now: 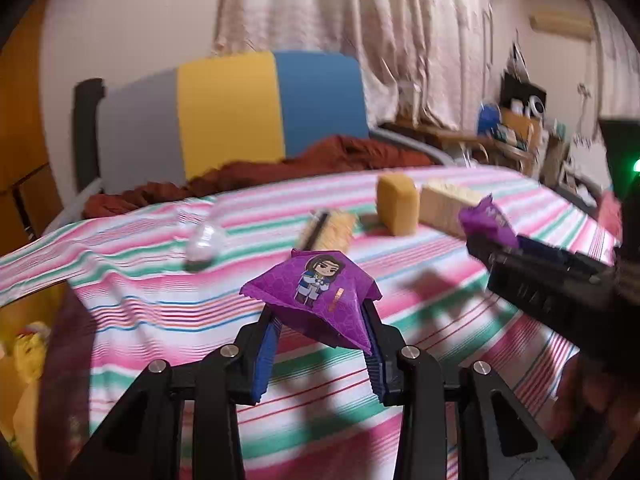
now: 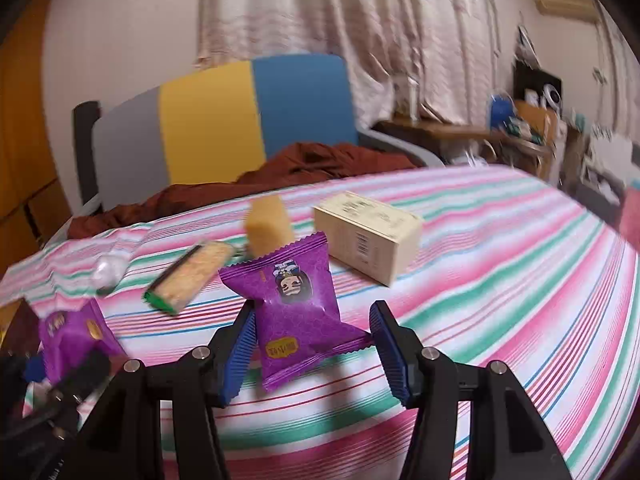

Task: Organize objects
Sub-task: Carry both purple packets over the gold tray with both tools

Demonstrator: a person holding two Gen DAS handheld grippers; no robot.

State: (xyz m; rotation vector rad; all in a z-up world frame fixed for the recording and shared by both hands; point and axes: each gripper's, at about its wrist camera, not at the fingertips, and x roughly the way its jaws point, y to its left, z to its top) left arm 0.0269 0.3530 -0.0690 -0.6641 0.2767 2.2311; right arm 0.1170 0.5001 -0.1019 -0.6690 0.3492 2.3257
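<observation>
My left gripper (image 1: 320,312) is shut on a purple snack packet (image 1: 316,296) with a cartoon figure and holds it above the striped cloth. My right gripper (image 2: 312,316) holds a second purple packet (image 2: 292,304) between its blue pads; the jaws stand wide, each touching a packet end. The right gripper with its packet also shows in the left wrist view (image 1: 488,220), and the left one in the right wrist view (image 2: 68,332). On the cloth lie a yellow sponge block (image 2: 268,224), a cream box (image 2: 368,236), a green-ended biscuit pack (image 2: 188,276) and a clear plastic ball (image 2: 106,270).
The striped tablecloth (image 2: 500,280) covers the table. A grey, yellow and blue chair (image 2: 224,120) with red cloth (image 2: 312,164) on it stands behind. Cluttered shelves (image 2: 532,128) are at the right. A yellow bag (image 1: 28,352) sits low at the left.
</observation>
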